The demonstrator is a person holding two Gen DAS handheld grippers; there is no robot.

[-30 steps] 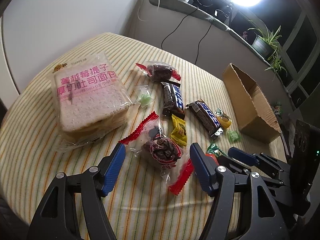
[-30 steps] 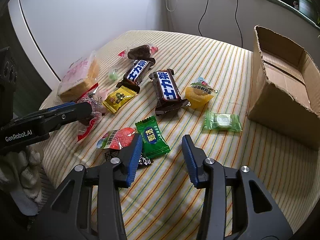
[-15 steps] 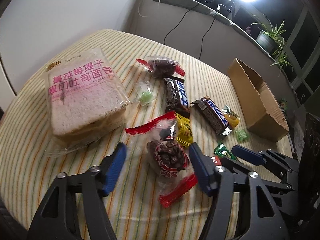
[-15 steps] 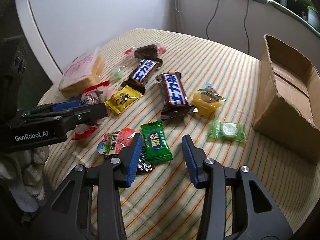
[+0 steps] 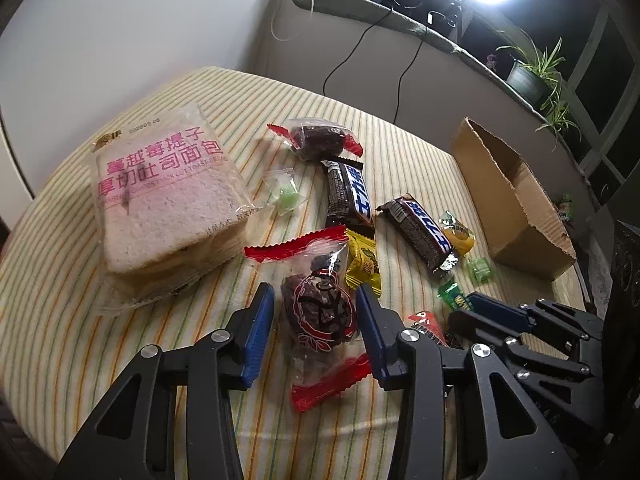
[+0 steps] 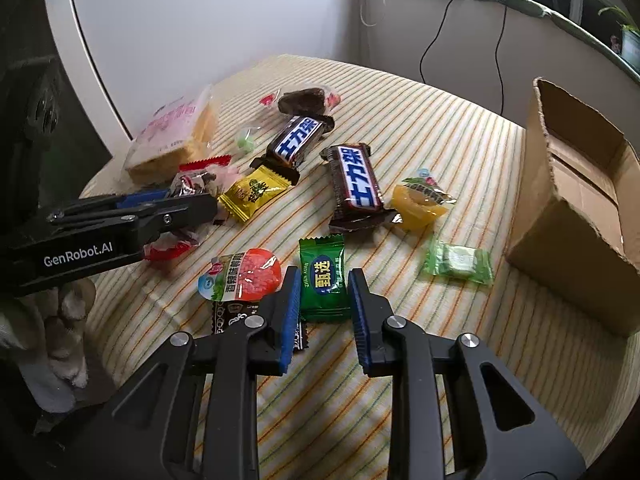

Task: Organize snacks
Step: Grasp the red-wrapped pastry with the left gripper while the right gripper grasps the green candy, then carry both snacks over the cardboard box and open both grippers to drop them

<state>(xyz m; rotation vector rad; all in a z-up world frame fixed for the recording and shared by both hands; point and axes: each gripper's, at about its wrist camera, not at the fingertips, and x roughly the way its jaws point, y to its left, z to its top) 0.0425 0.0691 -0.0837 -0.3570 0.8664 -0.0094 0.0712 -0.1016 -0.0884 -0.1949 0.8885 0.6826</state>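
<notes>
Crinkly film is the risk: the left tongs (image 5: 316,312) are closing on the date pack (image 5: 316,308) between their pads, the right tongs (image 6: 324,300) on the green candy (image 6: 323,276), neither clearly pinched, so either may slip out.

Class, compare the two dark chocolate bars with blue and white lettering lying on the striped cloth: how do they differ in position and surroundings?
The farther chocolate bar lies nearer the bread pack; the nearer chocolate bar lies closer to the cardboard box. The farther bar's end touches the yellow candy; the nearer bar's end touches the orange jelly cup. Both share matching wrappers and lie flat.
</notes>
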